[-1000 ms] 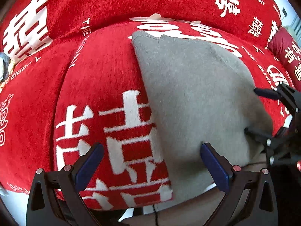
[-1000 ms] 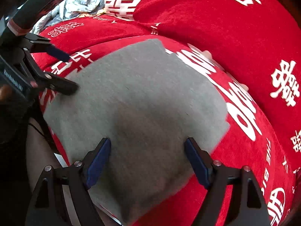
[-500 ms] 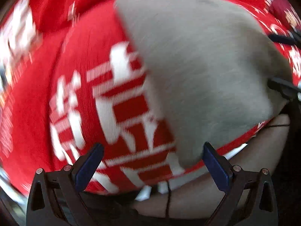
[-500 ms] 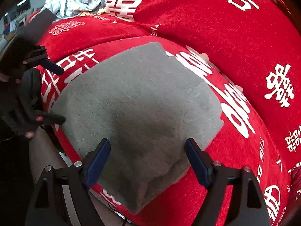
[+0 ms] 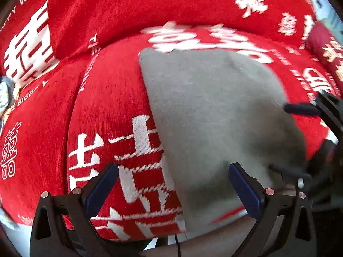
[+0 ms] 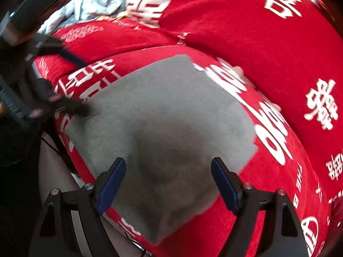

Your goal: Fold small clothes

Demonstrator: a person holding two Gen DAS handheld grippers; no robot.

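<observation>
A grey folded garment [image 5: 212, 115] lies flat on a red sofa seat cushion [image 5: 111, 98] with white characters. It also shows in the right wrist view [image 6: 167, 124]. My left gripper [image 5: 171, 190] is open and empty, over the garment's near left edge. My right gripper [image 6: 167, 184] is open and empty, over the garment's near corner. Each gripper shows in the other's view: the right one [image 5: 300, 137] at the garment's right edge, the left one [image 6: 70, 83] at its left edge.
The red sofa back [image 6: 246, 21] rises behind the seat. A crumpled pile of pale clothes [image 6: 92, 2] lies at the far left of the sofa. A dark red pillow [image 5: 325, 49] sits at the right end.
The left gripper swung down toward the sofa's front edge and has come back up to the garment's left edge. The right gripper drifted slightly. Both stayed open.
</observation>
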